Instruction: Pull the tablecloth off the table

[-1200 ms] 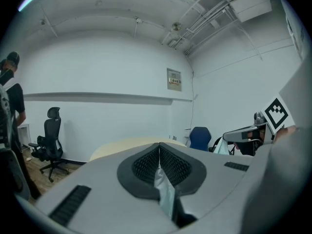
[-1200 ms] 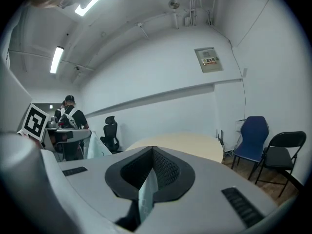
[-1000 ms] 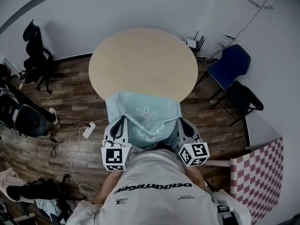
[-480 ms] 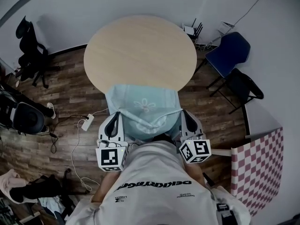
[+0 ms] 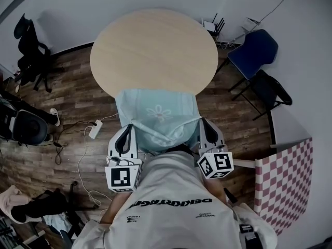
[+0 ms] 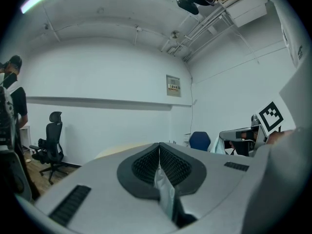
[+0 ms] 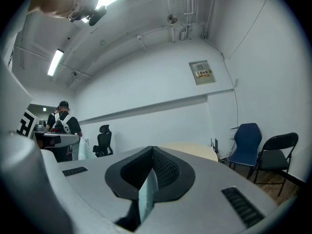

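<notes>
The light teal tablecloth (image 5: pixel 155 114) with a flower print is stretched between the near edge of the round wooden table (image 5: pixel 154 51) and my two grippers, and nearly all of the tabletop is bare. My left gripper (image 5: pixel 130 127) holds the cloth's near left corner and my right gripper (image 5: pixel 202 122) its near right corner, both close to my body. In the left gripper view the left gripper (image 6: pixel 159 164) is shut on a thin fold of tablecloth (image 6: pixel 165 195). The right gripper view likewise shows the right gripper (image 7: pixel 152 163) shut on a strip of tablecloth (image 7: pixel 146 195).
A blue chair (image 5: pixel 254 56) and a black folding chair (image 5: pixel 271 93) stand right of the table. A black office chair (image 5: pixel 30 51) is at the left. A power strip with cable (image 5: pixel 94 129) lies on the wooden floor. A checkered panel (image 5: pixel 286 187) is at the right. A person (image 7: pixel 63 123) stands far off.
Both grippers have drawn back toward my body with the cloth, and the table sits farther away in the head view. The jaws stay closed on the corners.
</notes>
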The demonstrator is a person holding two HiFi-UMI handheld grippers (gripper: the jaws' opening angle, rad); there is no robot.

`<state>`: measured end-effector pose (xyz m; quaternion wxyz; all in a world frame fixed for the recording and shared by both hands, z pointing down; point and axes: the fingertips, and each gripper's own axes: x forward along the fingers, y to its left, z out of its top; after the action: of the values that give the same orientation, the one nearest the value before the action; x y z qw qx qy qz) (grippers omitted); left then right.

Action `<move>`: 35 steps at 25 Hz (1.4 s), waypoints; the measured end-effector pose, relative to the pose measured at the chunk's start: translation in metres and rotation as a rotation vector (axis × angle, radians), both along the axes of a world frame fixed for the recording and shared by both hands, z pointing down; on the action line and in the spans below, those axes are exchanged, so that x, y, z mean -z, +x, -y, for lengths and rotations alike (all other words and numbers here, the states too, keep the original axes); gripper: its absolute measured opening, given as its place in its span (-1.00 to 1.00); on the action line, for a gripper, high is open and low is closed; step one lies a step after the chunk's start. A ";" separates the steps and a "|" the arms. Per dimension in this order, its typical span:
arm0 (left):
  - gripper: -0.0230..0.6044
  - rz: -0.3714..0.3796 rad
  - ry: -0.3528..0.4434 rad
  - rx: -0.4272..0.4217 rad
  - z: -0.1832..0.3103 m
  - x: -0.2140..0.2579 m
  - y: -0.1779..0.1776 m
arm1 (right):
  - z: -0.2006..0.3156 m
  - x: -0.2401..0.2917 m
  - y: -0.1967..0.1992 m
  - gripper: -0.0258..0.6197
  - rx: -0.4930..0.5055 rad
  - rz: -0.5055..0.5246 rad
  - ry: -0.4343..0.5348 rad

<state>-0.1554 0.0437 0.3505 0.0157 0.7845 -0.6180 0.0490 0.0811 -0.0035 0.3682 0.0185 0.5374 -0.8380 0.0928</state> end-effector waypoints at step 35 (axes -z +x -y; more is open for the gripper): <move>-0.87 -0.022 -0.141 -0.005 0.022 -0.082 -0.007 | 0.018 -0.083 -0.036 -0.82 0.077 -0.049 -0.145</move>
<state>-0.1620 0.0221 0.4328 0.0776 0.7835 -0.6107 0.0839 0.0453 -0.0215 0.4508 0.0814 0.5042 -0.8484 0.1391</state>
